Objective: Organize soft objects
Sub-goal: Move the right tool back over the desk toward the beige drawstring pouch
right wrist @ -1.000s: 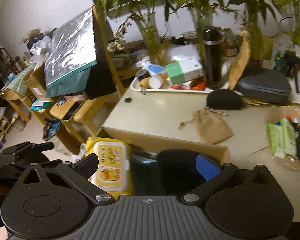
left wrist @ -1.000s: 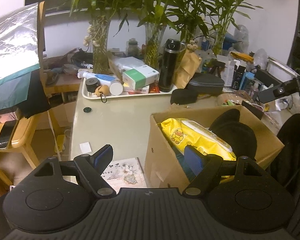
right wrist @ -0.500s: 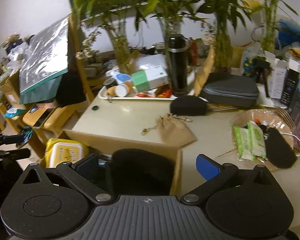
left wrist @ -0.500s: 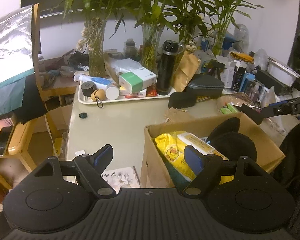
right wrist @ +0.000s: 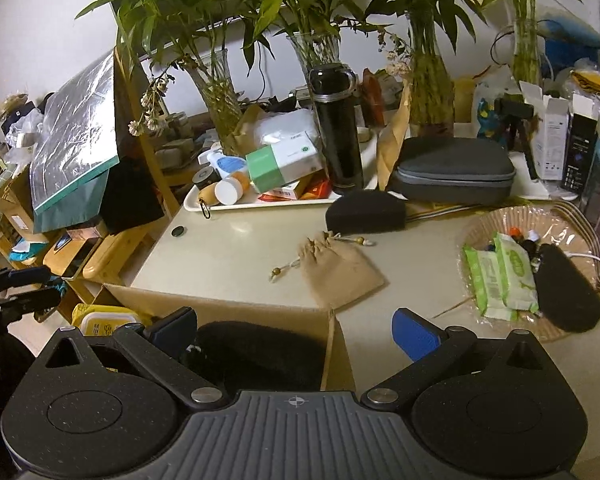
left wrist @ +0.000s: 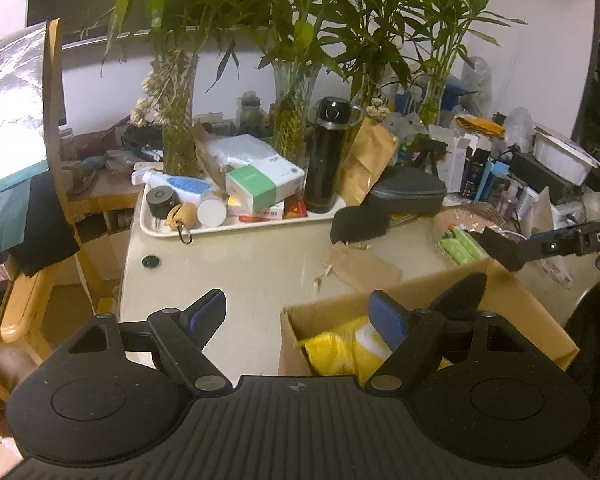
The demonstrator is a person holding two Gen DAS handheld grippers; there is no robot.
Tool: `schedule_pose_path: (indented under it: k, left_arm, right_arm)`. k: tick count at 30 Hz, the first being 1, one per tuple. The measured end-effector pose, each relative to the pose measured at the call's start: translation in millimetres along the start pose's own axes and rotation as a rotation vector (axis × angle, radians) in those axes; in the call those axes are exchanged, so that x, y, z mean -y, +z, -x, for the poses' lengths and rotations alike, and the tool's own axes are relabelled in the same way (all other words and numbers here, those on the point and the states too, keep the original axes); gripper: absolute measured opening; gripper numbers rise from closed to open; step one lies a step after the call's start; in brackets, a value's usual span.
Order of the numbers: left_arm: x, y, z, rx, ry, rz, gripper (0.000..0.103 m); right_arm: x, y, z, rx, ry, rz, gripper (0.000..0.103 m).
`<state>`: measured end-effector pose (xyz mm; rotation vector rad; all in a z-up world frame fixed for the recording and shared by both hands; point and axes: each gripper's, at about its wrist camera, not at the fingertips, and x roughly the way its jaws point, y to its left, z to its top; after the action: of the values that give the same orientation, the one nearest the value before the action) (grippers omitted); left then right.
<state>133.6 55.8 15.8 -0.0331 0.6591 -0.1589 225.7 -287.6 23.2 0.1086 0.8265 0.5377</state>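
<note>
I see a pale desk (right wrist: 240, 256) carrying a cardboard box (right wrist: 236, 306) at its near edge, with a tan drawstring pouch (right wrist: 338, 270) just beyond it. Farther back lie a black foam block (right wrist: 364, 212), a grey zip case (right wrist: 454, 170) and a white tray (right wrist: 268, 204) of bottles and cartons. A small dark disc (right wrist: 177, 231) sits near the left edge, a woven basket (right wrist: 512, 218) at right

Tan drawstring pouch (right wrist: 340, 270) lies flat on table; black pad (right wrist: 260, 354) fills cardboard box (right wrist: 228, 308).
</note>
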Motion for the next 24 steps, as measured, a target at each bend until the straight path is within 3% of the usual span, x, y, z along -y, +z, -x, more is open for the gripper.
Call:
schedule_pose_path:
  k: [10, 24]
  left_arm:
    - [-14, 26, -28, 0.044, 0.015, -0.002, 0.078]
    - [-37, 44, -79, 0.045, 0.058, 0.017, 0.078]
  right_arm:
    - [6, 23, -25, 0.009, -0.019, 0.036, 0.103]
    - [37, 46, -73, 0.061, -0.06, 0.033, 0.103]
